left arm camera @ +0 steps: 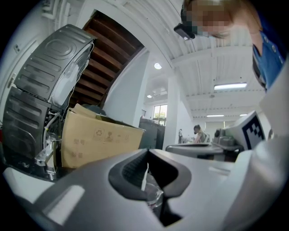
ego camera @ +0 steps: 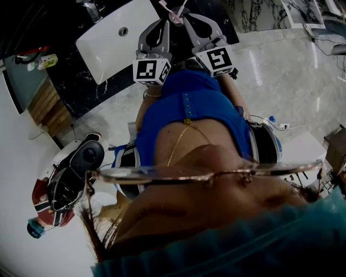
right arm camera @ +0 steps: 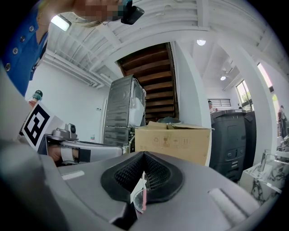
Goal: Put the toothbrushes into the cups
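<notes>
Both grippers are held out level over the far end of a white sink (ego camera: 108, 38), their tips almost touching. My left gripper (ego camera: 168, 19) is shut; a clear plastic cup (left arm camera: 153, 195) sits low between its jaws beside a thin white toothbrush handle (left arm camera: 145, 177). My right gripper (ego camera: 185, 16) is shut too, pinching a pink-and-white toothbrush (right arm camera: 143, 195) against a clear cup rim (right arm camera: 135, 203). In the head view a pinkish cup (ego camera: 175, 16) shows between the tips, with toothbrush ends (ego camera: 163, 5) sticking up. Which gripper carries the cup's weight I cannot tell.
The sink sits in a black marbled counter (ego camera: 81, 81) with a small bottle (ego camera: 46, 62) at its left end. A cardboard box (right arm camera: 174, 142) and a tall metal appliance (left arm camera: 40, 90) stand ahead. Headgear (ego camera: 73, 178) lies on the pale floor.
</notes>
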The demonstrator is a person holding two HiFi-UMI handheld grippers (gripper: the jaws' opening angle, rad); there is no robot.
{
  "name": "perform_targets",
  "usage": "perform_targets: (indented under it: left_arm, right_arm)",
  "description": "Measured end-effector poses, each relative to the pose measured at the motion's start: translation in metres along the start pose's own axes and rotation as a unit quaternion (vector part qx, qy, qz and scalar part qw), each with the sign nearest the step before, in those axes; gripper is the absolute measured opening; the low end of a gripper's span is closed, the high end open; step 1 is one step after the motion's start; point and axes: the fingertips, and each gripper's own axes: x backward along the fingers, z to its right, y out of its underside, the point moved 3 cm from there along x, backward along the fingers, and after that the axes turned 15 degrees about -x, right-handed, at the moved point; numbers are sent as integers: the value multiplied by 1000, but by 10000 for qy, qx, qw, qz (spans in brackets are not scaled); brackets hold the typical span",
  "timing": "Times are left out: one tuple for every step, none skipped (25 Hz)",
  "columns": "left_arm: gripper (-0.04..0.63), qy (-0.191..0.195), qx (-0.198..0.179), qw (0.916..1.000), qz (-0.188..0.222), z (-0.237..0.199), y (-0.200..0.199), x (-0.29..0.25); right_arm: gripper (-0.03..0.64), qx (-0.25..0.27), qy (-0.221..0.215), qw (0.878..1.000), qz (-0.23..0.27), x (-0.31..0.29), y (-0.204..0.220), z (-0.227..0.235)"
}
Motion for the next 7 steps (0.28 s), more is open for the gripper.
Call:
perform_targets:
  left_arm:
    - [5, 2, 1, 10000, -9, 0, 1, 0]
    - [5, 5, 13, 10000, -18, 0, 1, 0]
    - [5, 6, 26, 10000, -27, -1, 2, 0]
    - [5, 4, 33, 10000, -35, -1, 3, 0]
    - [5, 1, 33, 10000, -44, -2, 4, 0]
    - [5, -4, 30, 10000, -54, -2, 5, 0]
    - [5, -8, 25, 10000, -65, -3, 6, 0]
  right_arm:
    - [2, -4, -3, 10000, -8, 0, 1, 0]
    - [2, -10, -5, 10000, -15, 0, 1, 0]
    - [2, -17, -7, 10000, -20, 0, 2, 0]
    - [2, -25, -9, 10000, -24, -1, 2, 0]
    - [2, -32, -12, 10000, -28, -1, 3, 0]
    - [2, -37, -15, 10000, -32, -2, 4, 0]
    - [2, -40, -17, 10000, -37, -2, 4, 0]
